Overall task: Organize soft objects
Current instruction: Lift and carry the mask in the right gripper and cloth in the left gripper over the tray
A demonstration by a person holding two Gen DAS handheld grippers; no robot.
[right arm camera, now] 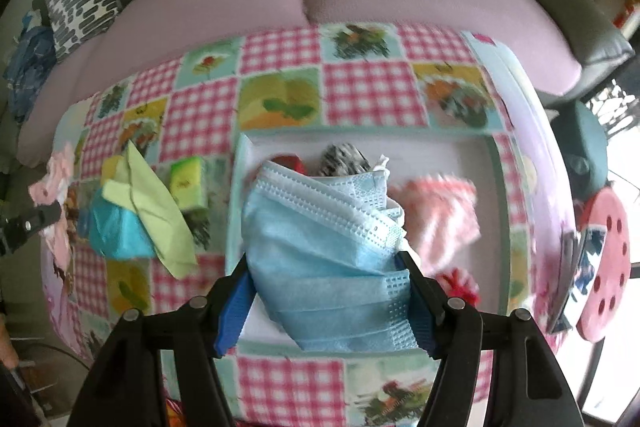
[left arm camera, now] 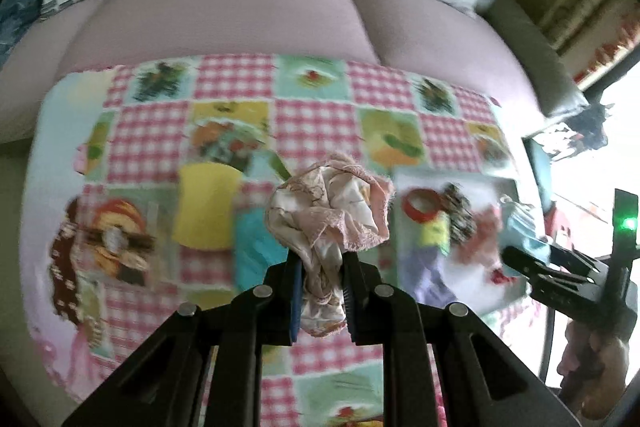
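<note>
Nearest the right wrist camera, the right gripper point(right arm camera: 330, 291) is clenched across a bunched pale-blue pleated paper face mask point(right arm camera: 320, 247), its blue pads pressing both sides while the mask hangs over the near end of the shallow white rectangular tray point(right arm camera: 240, 187). The left gripper point(left arm camera: 320, 295) is squeezed tight on a crumpled cream-and-pink lace-trimmed cloth point(left arm camera: 328, 215), lifted above the middle of the pink-checked patchwork tablecloth point(left arm camera: 304, 83). Inside the tray lie a fluffy pink cloth point(right arm camera: 440, 215), a red ring-shaped scrunchie point(left arm camera: 420, 205) and a black-and-white patterned soft item point(right arm camera: 344, 157) (blur hides what it is). Left of the tray, a yellow rectangular sponge point(left arm camera: 206, 205), a teal cloth point(right arm camera: 116, 231) and a pale-green folded cloth point(right arm camera: 160, 223) remain loose on the tablecloth. To do this step well, I judge each hand should carry its piece fully over bare tray floor, lower until the fabric rests, then let go, since a high release could leave the mask draped over the tray's rim. Beyond the table's far edge sits the lilac-cushioned sofa point(left arm camera: 240, 11).
</note>
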